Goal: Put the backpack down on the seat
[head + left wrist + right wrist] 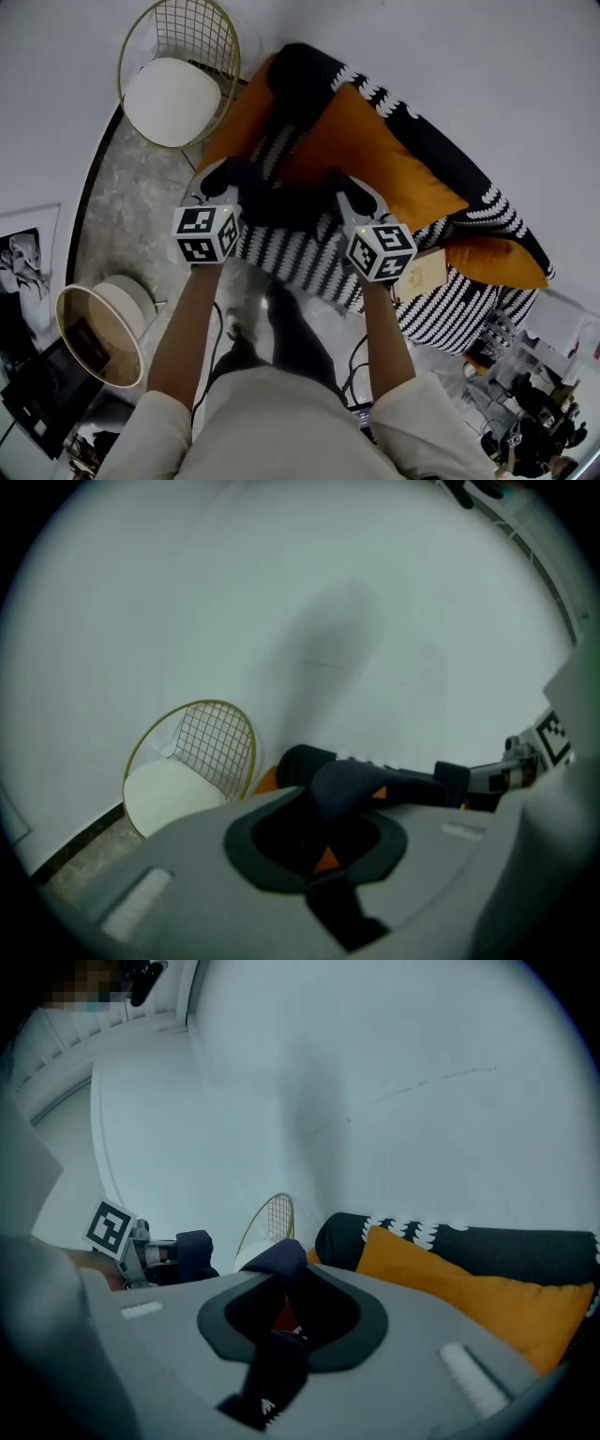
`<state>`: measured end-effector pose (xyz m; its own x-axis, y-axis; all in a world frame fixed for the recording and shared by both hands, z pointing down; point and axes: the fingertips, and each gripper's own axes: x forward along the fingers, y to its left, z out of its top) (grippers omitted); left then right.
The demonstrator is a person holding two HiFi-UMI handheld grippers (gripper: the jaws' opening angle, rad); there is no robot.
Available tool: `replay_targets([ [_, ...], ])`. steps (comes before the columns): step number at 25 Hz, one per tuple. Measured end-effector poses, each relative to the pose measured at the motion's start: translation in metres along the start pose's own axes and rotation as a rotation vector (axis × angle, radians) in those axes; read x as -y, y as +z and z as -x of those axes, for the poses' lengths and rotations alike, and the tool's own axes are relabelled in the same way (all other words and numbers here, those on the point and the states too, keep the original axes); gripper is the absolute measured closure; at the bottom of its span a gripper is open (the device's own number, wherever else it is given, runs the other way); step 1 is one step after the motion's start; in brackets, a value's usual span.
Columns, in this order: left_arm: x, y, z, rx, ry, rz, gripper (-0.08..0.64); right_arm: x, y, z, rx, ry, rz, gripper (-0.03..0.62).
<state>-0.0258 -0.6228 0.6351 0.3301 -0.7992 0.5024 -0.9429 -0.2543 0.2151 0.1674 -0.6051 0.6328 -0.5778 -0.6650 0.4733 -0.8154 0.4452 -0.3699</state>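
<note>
**Holding a dark backpack over the striped sofa**

Slung between both grippers, the dark navy fabric backpack runs its long axis from 9 to 3 o'clock in the head view. It hangs over the front of the black-and-white zigzag-patterned sofa; whether it touches the seat I cannot tell. The left gripper has its jaws clamped on a fold of the pack's soft cloth, and the right gripper pinches another fold. Behind, at 1 o'clock, lie smooth orange cushions. At 11 o'clock a round gold wire chair cradles a white oval pad.
</note>
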Motion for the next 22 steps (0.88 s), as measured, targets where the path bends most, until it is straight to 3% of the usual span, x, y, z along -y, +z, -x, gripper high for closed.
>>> replay_targets([
  [5, 0.001, -0.021, -0.009, -0.063, 0.0, -0.002, 0.452, 0.007, -0.015, -0.001, -0.023, -0.011, -0.008, 0.432],
  [11, 0.002, -0.038, 0.0, -0.11, -0.001, 0.009, 0.352, 0.006, -0.031, 0.012, -0.045, -0.015, -0.037, 0.376],
  [22, -0.007, -0.059, 0.04, -0.104, 0.015, 0.035, 0.34, -0.02, -0.057, 0.032, -0.066, -0.022, -0.037, 0.357],
])
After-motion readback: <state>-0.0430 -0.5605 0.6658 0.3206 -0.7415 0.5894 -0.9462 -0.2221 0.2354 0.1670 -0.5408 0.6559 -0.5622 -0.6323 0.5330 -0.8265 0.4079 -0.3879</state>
